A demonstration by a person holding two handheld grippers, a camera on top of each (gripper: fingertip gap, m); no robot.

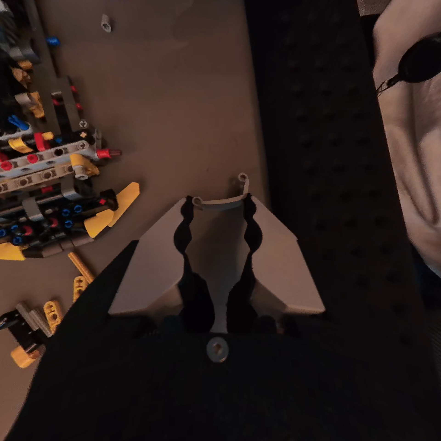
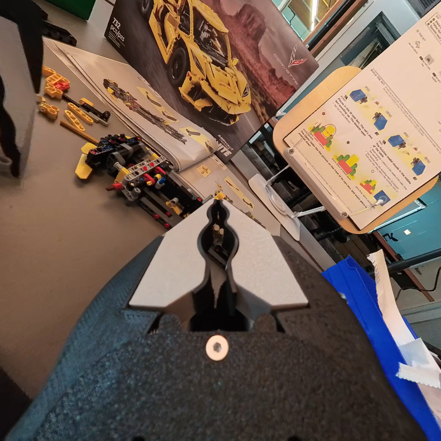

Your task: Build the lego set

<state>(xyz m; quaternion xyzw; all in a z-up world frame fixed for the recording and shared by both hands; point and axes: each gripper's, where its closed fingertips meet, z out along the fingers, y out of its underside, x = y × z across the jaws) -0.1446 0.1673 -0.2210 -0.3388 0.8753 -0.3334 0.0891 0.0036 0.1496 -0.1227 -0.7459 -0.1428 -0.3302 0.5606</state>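
Observation:
In the left wrist view my left gripper (image 1: 219, 200) holds a light grey curved Lego piece (image 1: 220, 204) across its fingertips, just above the tan table (image 1: 167, 107). The half-built black, grey and yellow model (image 1: 52, 181) lies to its left. In the right wrist view my right gripper (image 2: 218, 201) is closed at the tips on a small yellow piece (image 2: 219, 196), raised above the table near the model (image 2: 133, 164). The left gripper shows at the far left edge of this view (image 2: 16, 100).
Loose yellow beams and a tan axle (image 1: 80, 267) lie by the model; more yellow parts (image 2: 76, 112) lie beyond it. The open booklet (image 2: 152, 112), the set's box (image 2: 214, 59), a sheet on a stand (image 2: 358, 143) and a blue bin (image 2: 372, 317) are near. A person's torso (image 1: 410, 155) is at the right. Left tips to right tips: about 20 centimeters. To reach the tan axle (image 1: 80, 267) in a straight line is about 10 centimeters for my left fingers, about 20 centimeters for my right. It turns up in the right wrist view (image 2: 86, 135) as well.

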